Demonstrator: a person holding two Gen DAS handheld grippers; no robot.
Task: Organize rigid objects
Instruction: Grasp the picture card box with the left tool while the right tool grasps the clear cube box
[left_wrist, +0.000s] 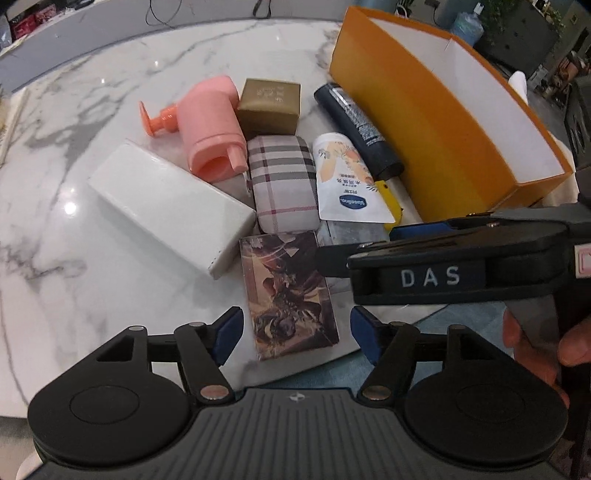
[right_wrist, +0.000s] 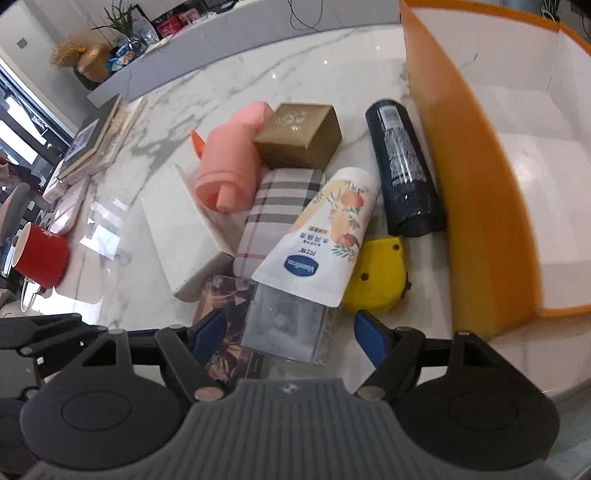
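Observation:
A pile of objects lies on the marble table: pink pump bottle (left_wrist: 212, 129) (right_wrist: 229, 166), gold box (left_wrist: 269, 107) (right_wrist: 299, 136), plaid case (left_wrist: 282, 182) (right_wrist: 275, 218), white box (left_wrist: 170, 206) (right_wrist: 181, 229), Vaseline tube (left_wrist: 341, 181) (right_wrist: 321, 236), dark bottle (left_wrist: 360, 129) (right_wrist: 404, 173), yellow tape measure (right_wrist: 376, 275), clear case (right_wrist: 288, 328) and printed card box (left_wrist: 288, 299). My left gripper (left_wrist: 297, 336) is open, straddling the card box. My right gripper (right_wrist: 290, 334) is open around the clear case; it also shows in the left view (left_wrist: 443, 258).
An open orange box (left_wrist: 436, 107) (right_wrist: 480, 206) with a white inside stands right of the pile. A red mug (right_wrist: 38, 258), books (right_wrist: 96, 140) and a pink case lie at the table's left. The table edge runs close beneath both grippers.

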